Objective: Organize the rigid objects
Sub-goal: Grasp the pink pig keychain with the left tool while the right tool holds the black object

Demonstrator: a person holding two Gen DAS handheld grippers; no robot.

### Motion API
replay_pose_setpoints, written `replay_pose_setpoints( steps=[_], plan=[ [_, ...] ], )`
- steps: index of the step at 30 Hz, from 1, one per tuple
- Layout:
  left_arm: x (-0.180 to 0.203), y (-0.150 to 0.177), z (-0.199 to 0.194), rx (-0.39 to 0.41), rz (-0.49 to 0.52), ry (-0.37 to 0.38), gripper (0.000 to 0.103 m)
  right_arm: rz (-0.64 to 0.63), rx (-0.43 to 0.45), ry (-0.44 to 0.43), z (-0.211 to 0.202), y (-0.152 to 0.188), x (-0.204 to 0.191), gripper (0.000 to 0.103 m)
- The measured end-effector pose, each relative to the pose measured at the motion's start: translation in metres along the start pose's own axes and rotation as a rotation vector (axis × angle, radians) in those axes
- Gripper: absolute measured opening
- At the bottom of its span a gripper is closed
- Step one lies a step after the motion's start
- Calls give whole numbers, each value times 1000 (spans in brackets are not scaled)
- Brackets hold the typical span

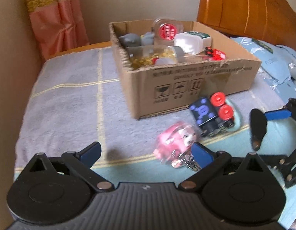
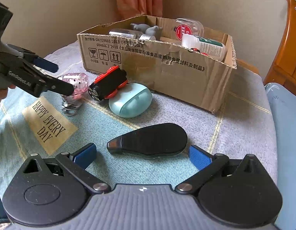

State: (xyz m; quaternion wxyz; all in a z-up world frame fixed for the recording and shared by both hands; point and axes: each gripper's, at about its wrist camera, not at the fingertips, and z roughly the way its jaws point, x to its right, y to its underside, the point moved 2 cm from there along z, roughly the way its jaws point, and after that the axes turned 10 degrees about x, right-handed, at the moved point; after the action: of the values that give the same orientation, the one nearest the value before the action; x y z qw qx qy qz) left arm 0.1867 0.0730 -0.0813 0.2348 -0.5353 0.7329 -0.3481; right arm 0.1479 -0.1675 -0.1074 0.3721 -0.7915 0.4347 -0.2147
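Observation:
My left gripper (image 1: 147,153) is open just short of a pink keychain toy (image 1: 175,140) on the bed; its right pad is beside the toy's metal ring. Beyond the toy lies a black toy train with red wheels (image 1: 211,113), leaning on a light blue case (image 2: 130,99). In the right wrist view, my right gripper (image 2: 143,156) is open, and a black teardrop-shaped object (image 2: 150,140) lies flat just past its fingertips. The cardboard box (image 2: 167,67) behind holds bottles, a jar and grey toys. The left gripper (image 2: 57,76) reaches in over the pink toy (image 2: 77,84).
The bed has a grey and blue blanket with a "HAPPY EVERY DAY" patch (image 2: 48,122). A wooden headboard (image 1: 244,5) and a blue pillow (image 1: 272,61) are to the right, with a wall and a pink curtain (image 1: 54,15) behind. A hand (image 2: 0,95) holds the left gripper.

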Motion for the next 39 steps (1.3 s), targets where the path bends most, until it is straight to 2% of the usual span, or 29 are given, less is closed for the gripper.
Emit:
replay_pose_setpoints(
  steps=[7, 11, 17, 20, 24, 39],
  plan=[
    [-26, 11, -7, -28, -19, -118, 100, 16, 5, 21, 1, -1, -2, 103],
    [-18, 10, -16, 5, -35, -52, 100, 27, 7, 37, 1, 0, -4, 103],
    [14, 16, -16, 22, 103, 46, 100, 29, -3, 38, 1, 0, -5, 103],
    [16, 17, -6, 23, 128, 60, 100, 25, -7, 33, 1, 1, -6, 103],
    [9, 15, 10, 5, 77, 82, 102, 23, -4, 31, 0, 1, -5, 103],
    [17, 7, 21, 19, 132, 116, 101, -10, 5, -9, 1, 0, -3, 103]
  ],
)
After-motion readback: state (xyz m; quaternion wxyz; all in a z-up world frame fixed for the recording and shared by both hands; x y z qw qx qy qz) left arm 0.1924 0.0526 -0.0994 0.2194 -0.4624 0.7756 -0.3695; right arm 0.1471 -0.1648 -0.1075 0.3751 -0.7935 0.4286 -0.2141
